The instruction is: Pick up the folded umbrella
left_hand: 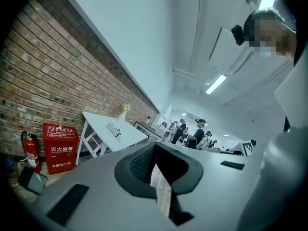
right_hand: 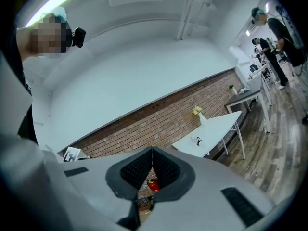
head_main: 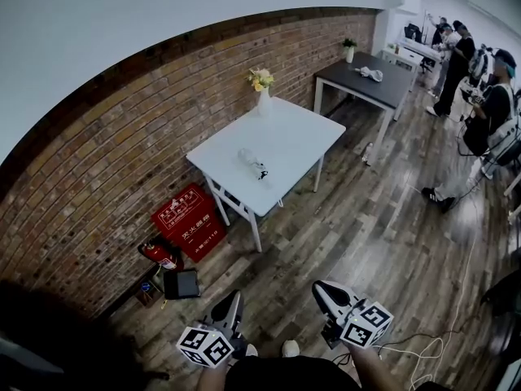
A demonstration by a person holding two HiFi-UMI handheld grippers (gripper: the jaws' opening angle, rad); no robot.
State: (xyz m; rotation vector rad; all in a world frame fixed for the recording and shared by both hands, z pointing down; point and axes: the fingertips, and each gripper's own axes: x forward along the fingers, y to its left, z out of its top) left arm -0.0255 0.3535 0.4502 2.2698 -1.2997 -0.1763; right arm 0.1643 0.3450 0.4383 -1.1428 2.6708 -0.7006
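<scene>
The folded umbrella point(head_main: 254, 164), pale with a dark handle, lies on the white table point(head_main: 293, 133) by the brick wall, well ahead of both grippers. It also shows small in the left gripper view as the umbrella point(left_hand: 114, 130) and in the right gripper view as the umbrella point(right_hand: 197, 140). My left gripper point(head_main: 231, 309) and right gripper point(head_main: 326, 295) hang low near my body over the wooden floor. The left gripper point(left_hand: 155, 163) has its jaws together with nothing held. The right gripper point(right_hand: 152, 150) is shut and empty as well.
A vase of flowers point(head_main: 262, 88) stands at the table's far end. A red fire-extinguisher box point(head_main: 189, 221), an extinguisher point(head_main: 160, 254) and a black case point(head_main: 181, 283) sit by the wall. A dark table point(head_main: 366, 84) and people point(head_main: 488, 112) are at the right; cables point(head_main: 431, 357) lie on the floor.
</scene>
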